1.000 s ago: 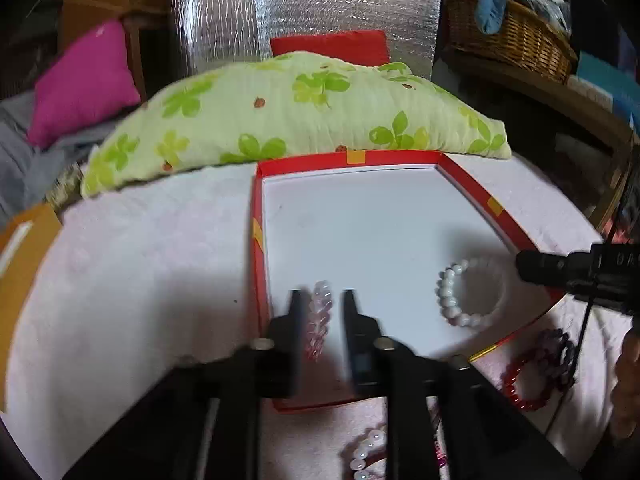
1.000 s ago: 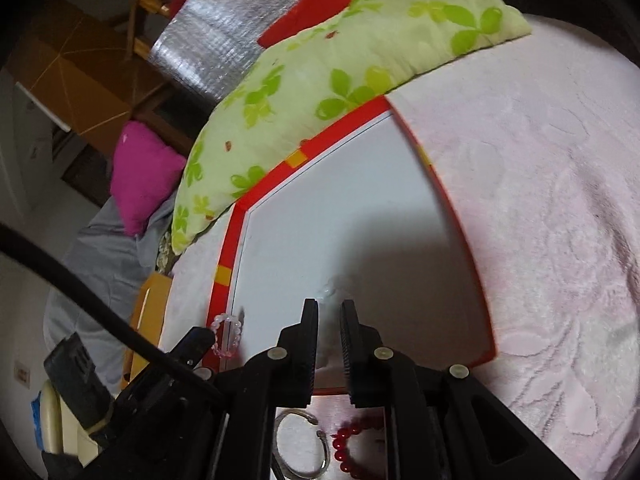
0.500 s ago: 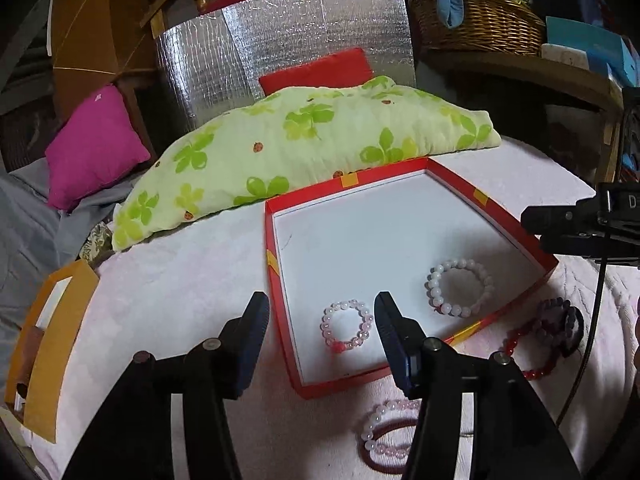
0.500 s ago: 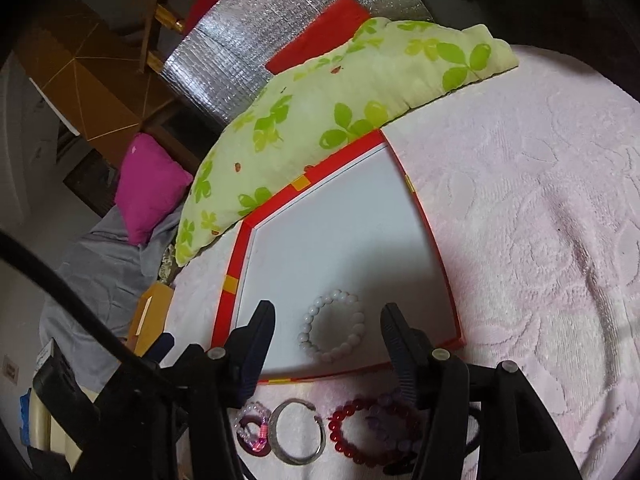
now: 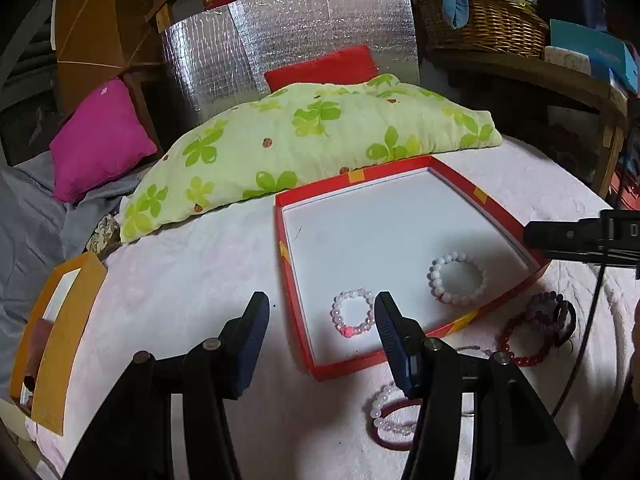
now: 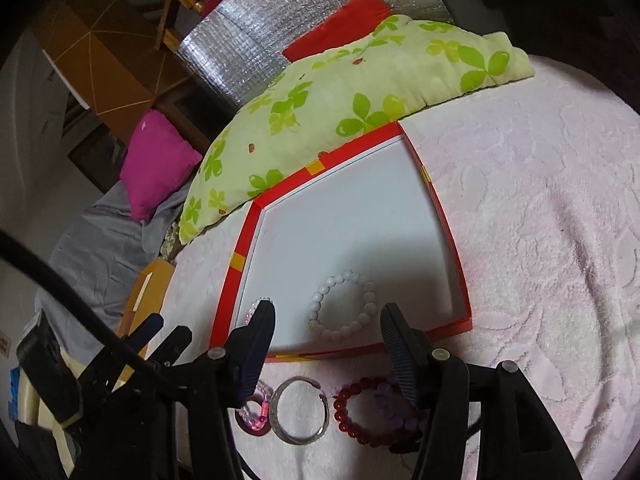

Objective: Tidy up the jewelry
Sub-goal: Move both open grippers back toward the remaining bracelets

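A red tray [image 5: 286,257] [image 6: 445,216] with a white floor lies on the pale pink blanket. In it rest a clear pink bead bracelet [image 5: 347,331] and a white bead bracelet [image 5: 434,280] [image 6: 316,309]. My left gripper [image 5: 320,308] hovers open over the tray's near left corner, just short of the pink bracelet and holding nothing. Over the tray's near edge my right gripper [image 6: 328,314] is open too, with the white bracelet lying beyond its fingers. Loose in front of the tray are a red bead bracelet [image 6: 352,417] [image 5: 507,345], a silver bangle [image 6: 300,436] and a purple bracelet [image 5: 546,304].
A green-leaf pillow [image 5: 304,136] lies behind the tray, with a magenta cushion [image 5: 96,140] at the back left. An orange box [image 5: 60,320] sits at the blanket's left edge. A wicker basket [image 5: 484,20] stands on a shelf at the back right.
Both grippers opened and drew back and upward. The left let go of the pink bracelet and the right let go of the white one; both bracelets now lie flat in the tray.
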`<action>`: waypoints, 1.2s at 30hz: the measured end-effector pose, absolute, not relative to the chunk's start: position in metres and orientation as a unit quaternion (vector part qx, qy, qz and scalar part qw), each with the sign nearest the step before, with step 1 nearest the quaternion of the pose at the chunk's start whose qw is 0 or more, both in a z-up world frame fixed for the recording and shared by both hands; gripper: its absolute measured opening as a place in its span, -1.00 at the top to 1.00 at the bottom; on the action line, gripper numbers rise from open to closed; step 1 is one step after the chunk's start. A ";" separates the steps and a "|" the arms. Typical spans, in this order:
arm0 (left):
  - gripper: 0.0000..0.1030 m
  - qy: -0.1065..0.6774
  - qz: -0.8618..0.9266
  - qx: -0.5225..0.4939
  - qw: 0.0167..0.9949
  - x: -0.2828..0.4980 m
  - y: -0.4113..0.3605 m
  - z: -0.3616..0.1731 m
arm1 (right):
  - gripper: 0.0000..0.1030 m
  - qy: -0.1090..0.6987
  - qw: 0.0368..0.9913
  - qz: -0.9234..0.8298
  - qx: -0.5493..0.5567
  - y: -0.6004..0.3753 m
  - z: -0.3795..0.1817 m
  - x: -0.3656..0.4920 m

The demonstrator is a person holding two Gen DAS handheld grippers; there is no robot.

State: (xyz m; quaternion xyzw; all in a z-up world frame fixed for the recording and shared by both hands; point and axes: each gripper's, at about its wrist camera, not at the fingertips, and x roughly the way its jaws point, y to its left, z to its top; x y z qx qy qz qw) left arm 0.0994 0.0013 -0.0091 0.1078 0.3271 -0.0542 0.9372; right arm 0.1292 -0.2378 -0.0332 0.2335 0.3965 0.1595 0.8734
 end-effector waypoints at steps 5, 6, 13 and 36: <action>-0.08 0.341 -0.055 0.103 0.933 0.099 0.004 -0.012 | -0.15 0.406 0.871 0.157 0.228 -0.248 -0.034 0.123; -0.08 0.344 -0.055 0.103 0.932 0.098 0.005 -0.013 | -0.15 0.409 0.870 0.157 0.227 -0.251 -0.034 0.122; -0.12 0.395 -0.080 0.082 0.912 0.094 0.012 -0.025 | -0.15 0.444 0.856 0.150 0.218 -0.273 -0.046 0.119; -0.14 0.483 -0.113 -0.035 0.867 0.067 0.029 -0.065 | 0.31 0.475 0.850 0.103 0.200 -0.287 -0.074 0.116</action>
